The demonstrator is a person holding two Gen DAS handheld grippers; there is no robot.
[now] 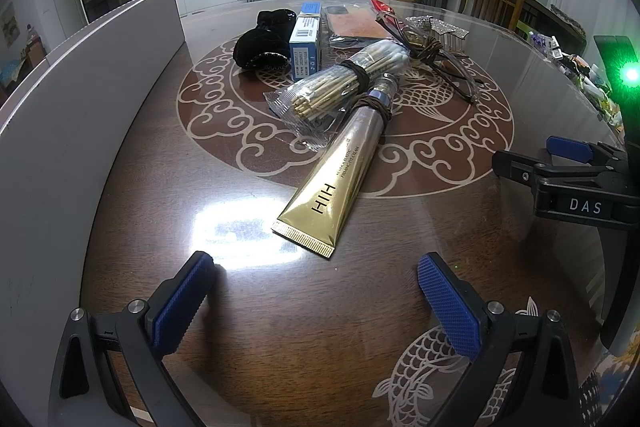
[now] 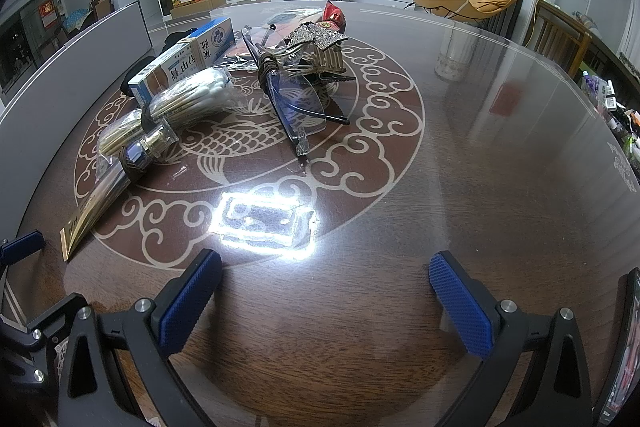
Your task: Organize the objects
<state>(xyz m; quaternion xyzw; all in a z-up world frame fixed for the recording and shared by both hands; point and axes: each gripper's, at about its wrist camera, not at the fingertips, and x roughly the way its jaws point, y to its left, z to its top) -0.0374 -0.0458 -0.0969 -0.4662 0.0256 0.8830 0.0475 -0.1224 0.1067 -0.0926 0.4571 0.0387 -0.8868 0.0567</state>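
Currently: both grippers are held low over the table (image 2: 500, 155), nothing gripped.
Left gripper (image 1: 316, 291): jaws are spread wide; the tube (image 1: 332, 183) lies just ahead of them, crimped end nearest.
Right gripper (image 2: 326, 295): jaws are spread wide over bare tabletop; the glasses (image 2: 298, 103) lie well ahead and slightly left.
Swabs (image 1: 340, 87): bagged, touching the tube's cap end, ahead of the left gripper.
Box (image 1: 306, 41): farther ahead, beside a black pouch (image 1: 262, 43).
Risk: a band appears wound round the tube's neck, so the swabs may be dragged along if the tube is lifted.
Risk: the glasses could be bent if pinched across the lenses.
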